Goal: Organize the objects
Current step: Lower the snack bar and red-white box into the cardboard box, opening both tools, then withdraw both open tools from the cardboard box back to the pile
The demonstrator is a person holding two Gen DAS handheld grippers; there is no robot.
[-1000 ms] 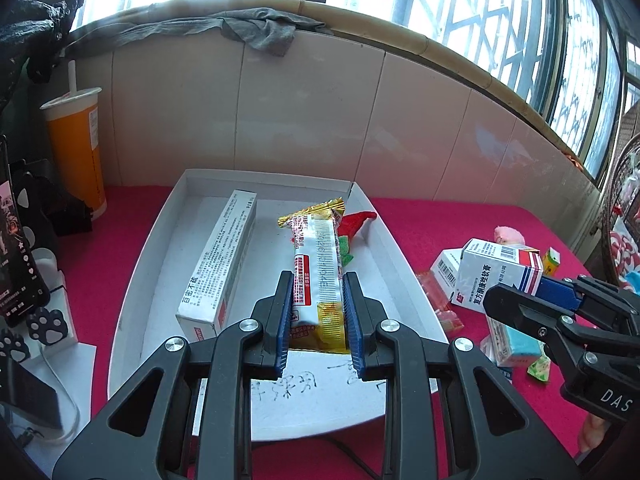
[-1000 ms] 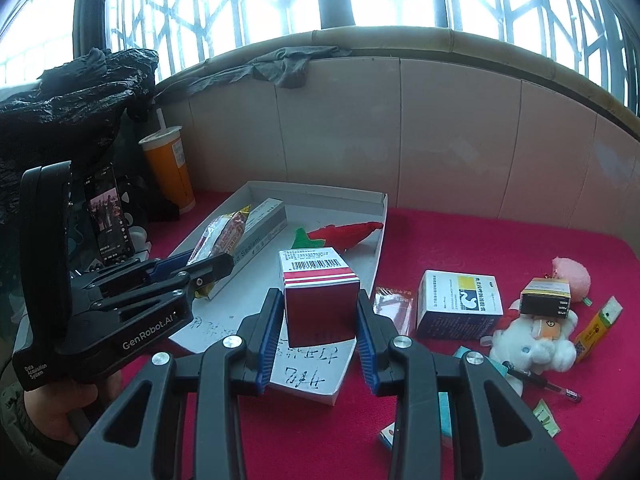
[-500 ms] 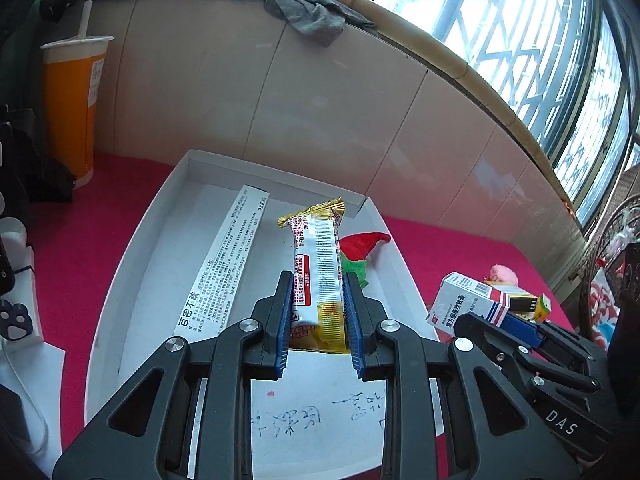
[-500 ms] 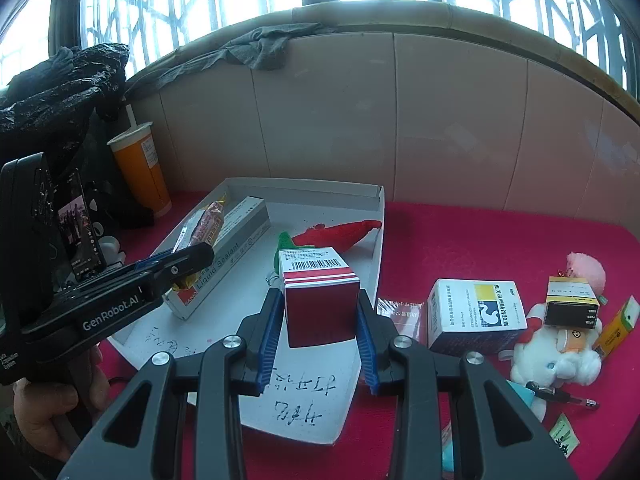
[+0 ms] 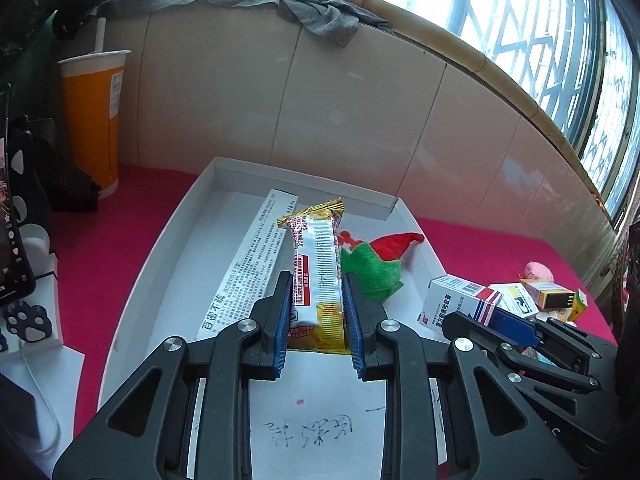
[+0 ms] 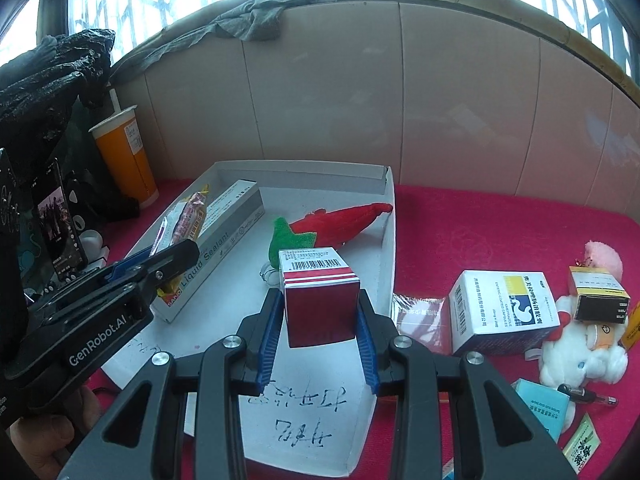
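My left gripper [image 5: 317,322] is shut on a white, red and yellow snack packet [image 5: 317,272] and holds it above the white cardboard tray [image 5: 168,240]. My right gripper [image 6: 320,332] is shut on a red and white box [image 6: 318,298] with a barcode on top, above the tray's [image 6: 384,256] near right part. In the tray lie a long white sealant box [image 5: 252,264] and a red and green plush chili [image 5: 376,260]. The left gripper [image 6: 160,264] with the snack packet [image 6: 188,220] also shows in the right wrist view.
An orange paper cup [image 5: 92,120] and a phone on a stand [image 5: 12,216] are at the left. On the red cloth at the right lie a white medicine box [image 6: 504,312], a small black and yellow box [image 6: 600,296], a white plush toy [image 6: 580,352], a pen and sachets. A tiled wall is behind.
Both grippers have moved forward over the tray with their loads still held. The tray and its contents look nearer in both views.
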